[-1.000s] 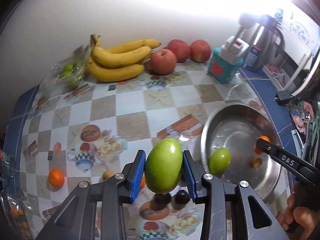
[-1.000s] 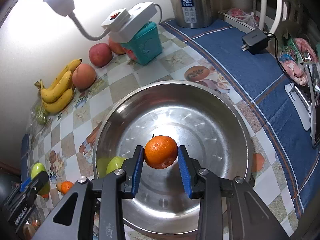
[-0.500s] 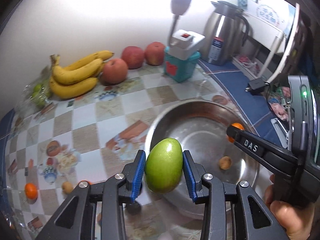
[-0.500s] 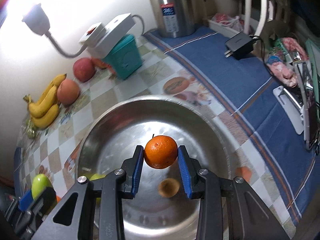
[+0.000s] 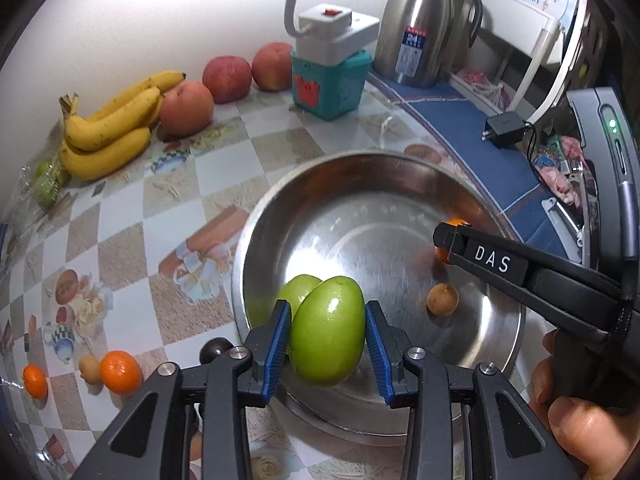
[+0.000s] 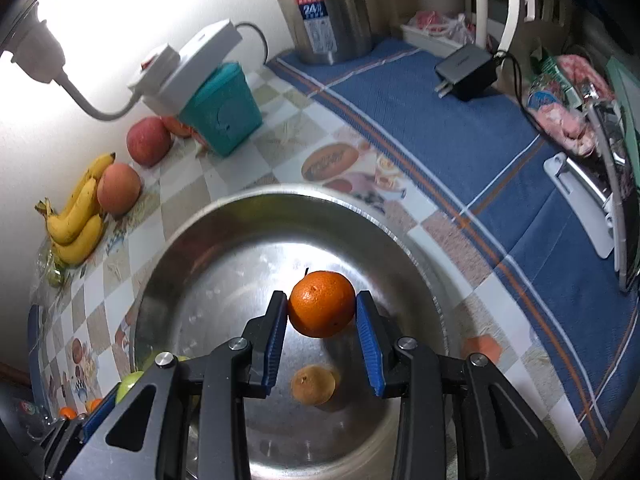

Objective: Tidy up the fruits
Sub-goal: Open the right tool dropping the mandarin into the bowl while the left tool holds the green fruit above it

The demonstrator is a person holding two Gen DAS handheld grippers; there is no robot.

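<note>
My left gripper (image 5: 326, 332) is shut on a green mango (image 5: 327, 330) and holds it above the near rim of the steel bowl (image 5: 360, 168). A second green fruit (image 5: 296, 292) and a small brown fruit (image 5: 442, 299) lie in the bowl. My right gripper (image 6: 322, 316) is shut on an orange (image 6: 322, 304) above the bowl (image 6: 224, 220), over the brown fruit (image 6: 313, 384). The right gripper also shows in the left wrist view (image 5: 452, 240) at the bowl's right side.
Bananas (image 5: 108, 128), three red apples (image 5: 186, 108) and bagged green fruit (image 5: 46, 178) lie at the wall. Small oranges (image 5: 120, 372) and a dark fruit (image 5: 216, 350) sit left of the bowl. A teal box (image 5: 328, 80), a kettle (image 5: 416, 36) and a charger (image 5: 504, 130) stand behind.
My left gripper has carried the green mango right, from over the table to over the bowl's near rim. My right gripper, still holding the orange, has stayed over the bowl.
</note>
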